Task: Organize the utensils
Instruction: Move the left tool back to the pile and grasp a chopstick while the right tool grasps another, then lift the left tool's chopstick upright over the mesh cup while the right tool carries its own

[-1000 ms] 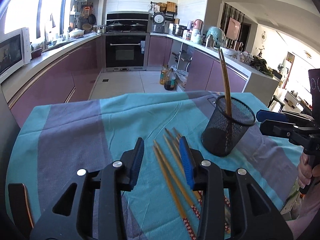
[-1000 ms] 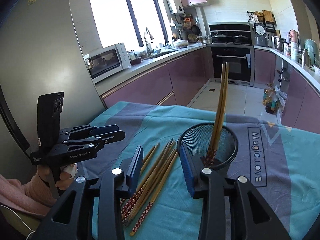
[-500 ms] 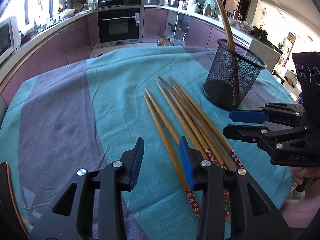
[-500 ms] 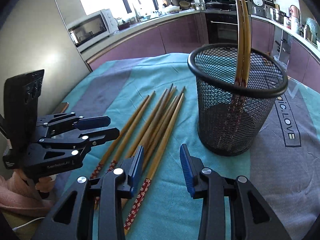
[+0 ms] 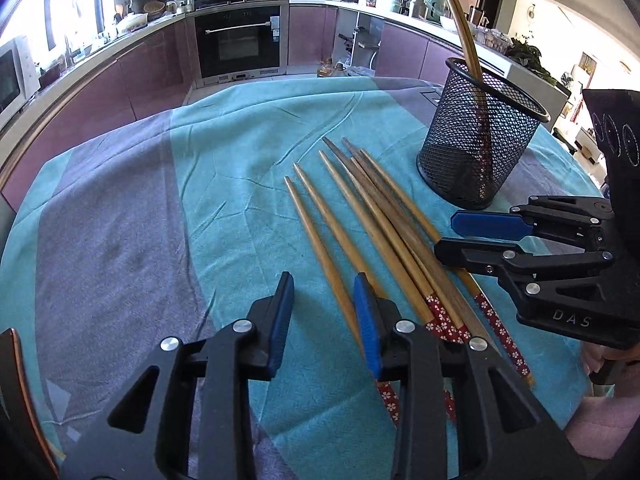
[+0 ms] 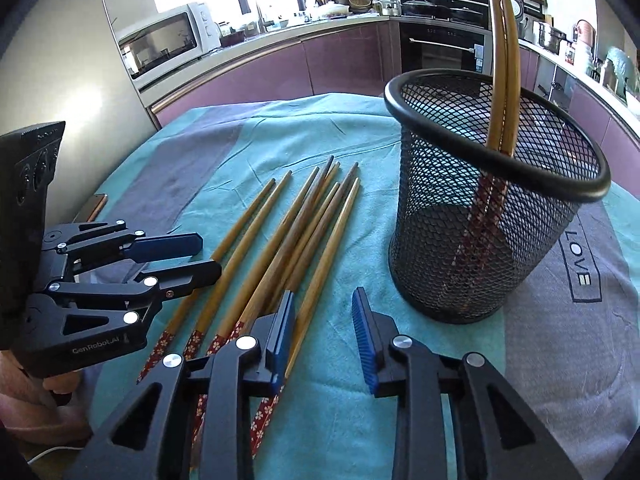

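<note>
Several wooden chopsticks [image 5: 372,224] with red flowered ends lie side by side on the teal and purple cloth; they also show in the right wrist view [image 6: 280,248]. A black mesh holder [image 5: 480,136] stands right of them with two chopsticks [image 6: 504,60] leaning in it; the holder also shows in the right wrist view [image 6: 492,196]. My left gripper [image 5: 322,284] is open and empty, low over the leftmost chopsticks' handle ends. My right gripper [image 6: 324,300] is open and empty, low over the rightmost chopstick, in front of the holder.
The table cloth [image 5: 160,200] covers the whole table. A phone-like flat object [image 6: 96,206] lies at the table's left edge. A kitchen with purple cabinets [image 5: 100,92], an oven and a microwave [image 6: 168,40] lies beyond the table.
Both grippers have come down and forward toward the chopsticks on the cloth. Both stay open and empty. The chopsticks and the holder have not moved.
</note>
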`<state>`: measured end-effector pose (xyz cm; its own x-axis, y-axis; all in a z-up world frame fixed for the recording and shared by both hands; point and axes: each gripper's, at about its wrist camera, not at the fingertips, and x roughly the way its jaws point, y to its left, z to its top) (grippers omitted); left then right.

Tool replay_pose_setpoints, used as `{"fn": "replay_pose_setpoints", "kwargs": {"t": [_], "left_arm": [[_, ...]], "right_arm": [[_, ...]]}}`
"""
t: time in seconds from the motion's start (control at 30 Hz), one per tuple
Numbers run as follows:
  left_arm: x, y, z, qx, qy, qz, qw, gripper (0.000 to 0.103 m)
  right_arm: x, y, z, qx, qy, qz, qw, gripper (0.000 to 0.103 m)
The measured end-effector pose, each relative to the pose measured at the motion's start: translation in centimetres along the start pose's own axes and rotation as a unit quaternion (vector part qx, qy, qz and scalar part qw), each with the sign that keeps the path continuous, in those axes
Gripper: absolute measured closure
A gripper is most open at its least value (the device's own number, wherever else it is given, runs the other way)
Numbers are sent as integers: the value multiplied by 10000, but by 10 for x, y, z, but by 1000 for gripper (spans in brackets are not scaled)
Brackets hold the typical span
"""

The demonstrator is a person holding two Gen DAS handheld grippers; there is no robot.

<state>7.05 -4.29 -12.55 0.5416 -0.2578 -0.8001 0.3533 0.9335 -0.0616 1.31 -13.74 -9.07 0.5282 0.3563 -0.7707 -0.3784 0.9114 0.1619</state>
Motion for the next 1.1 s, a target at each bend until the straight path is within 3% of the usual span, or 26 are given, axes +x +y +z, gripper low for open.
{"fn": "replay_pose_setpoints", "kwargs": {"t": [0.2,0.3,0.43,1.1], "left_arm": [[9,1,9,-58,13,-6,10000,80],[13,5,12,-176,24,3,9998,88],[15,6,14,-278,13,-9,9996,90],[-2,9,7,-405,-220,-176,9988,95]], "right_arm": [[4,1,4,15,-37,-175,9998,81],[4,-2,4,116,-56,-186,9997,90],[3,-8,2,317,-77,-76,9994,95],[-34,-6,-1,386,-514,461,9969,97]]}}
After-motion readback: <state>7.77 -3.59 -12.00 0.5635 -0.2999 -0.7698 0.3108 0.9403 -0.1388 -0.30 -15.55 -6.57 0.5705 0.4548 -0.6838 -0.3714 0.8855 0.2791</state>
